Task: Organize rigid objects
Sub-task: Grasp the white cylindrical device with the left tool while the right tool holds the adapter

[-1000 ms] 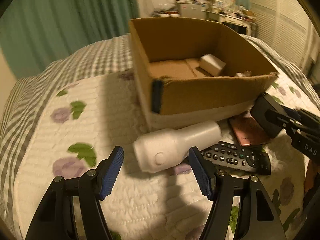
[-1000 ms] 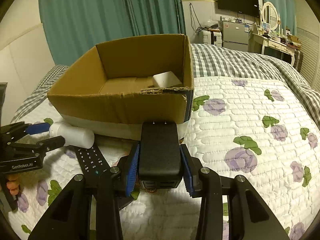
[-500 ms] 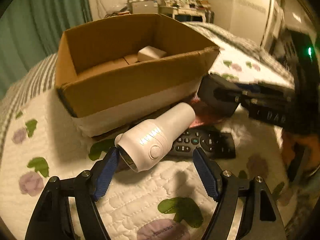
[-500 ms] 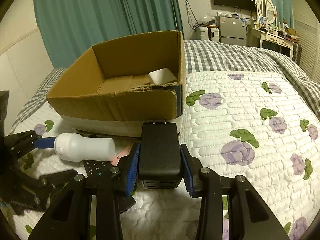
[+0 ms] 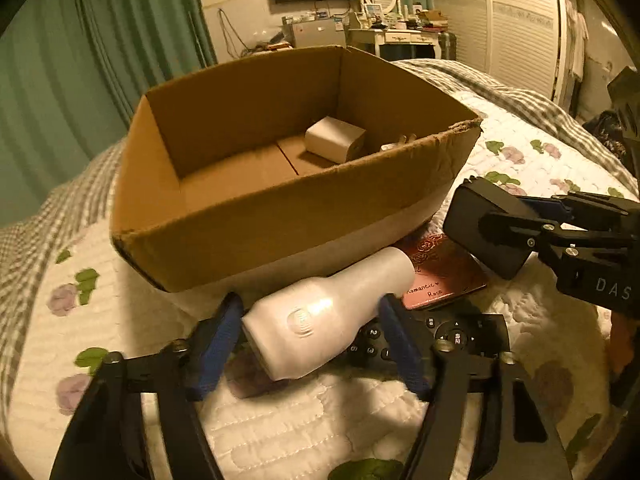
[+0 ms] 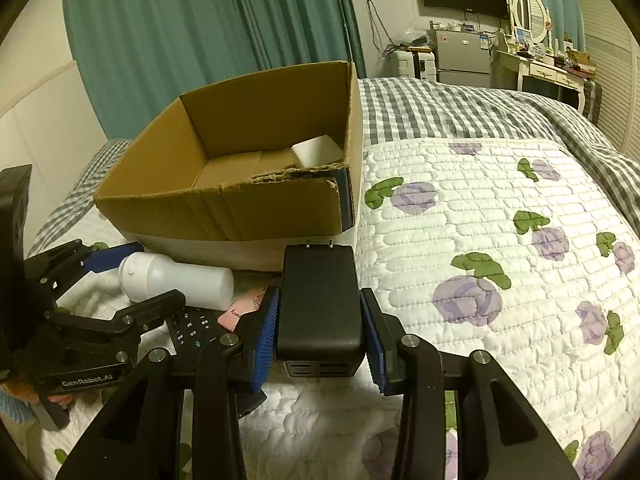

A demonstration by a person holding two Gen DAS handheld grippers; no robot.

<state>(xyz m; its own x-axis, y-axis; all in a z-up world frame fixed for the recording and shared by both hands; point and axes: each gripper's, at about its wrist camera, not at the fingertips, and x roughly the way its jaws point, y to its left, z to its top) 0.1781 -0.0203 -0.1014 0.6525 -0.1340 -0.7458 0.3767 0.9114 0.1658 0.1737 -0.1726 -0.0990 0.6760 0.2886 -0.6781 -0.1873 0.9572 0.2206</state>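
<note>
With your right claw (image 6: pixel 320 320) clamped on the black adapter (image 6: pixel 320 300) near the cardboard box (image 5: pixel 280 216), close your wide-open left claw (image 5: pixel 310 344) squarely on the white bottle's (image 5: pixel 320 316) body lying on the bed before lifting.

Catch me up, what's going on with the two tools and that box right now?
Things are being tidied from the bed into the cardboard box. The right tool is shut on a black power adapter, held just in front of the box. The left tool has its fingers on either side of a white bottle lying over a remote and a pink card; whether it has clamped yet is unclear. A white block already sits inside the box.
</note>
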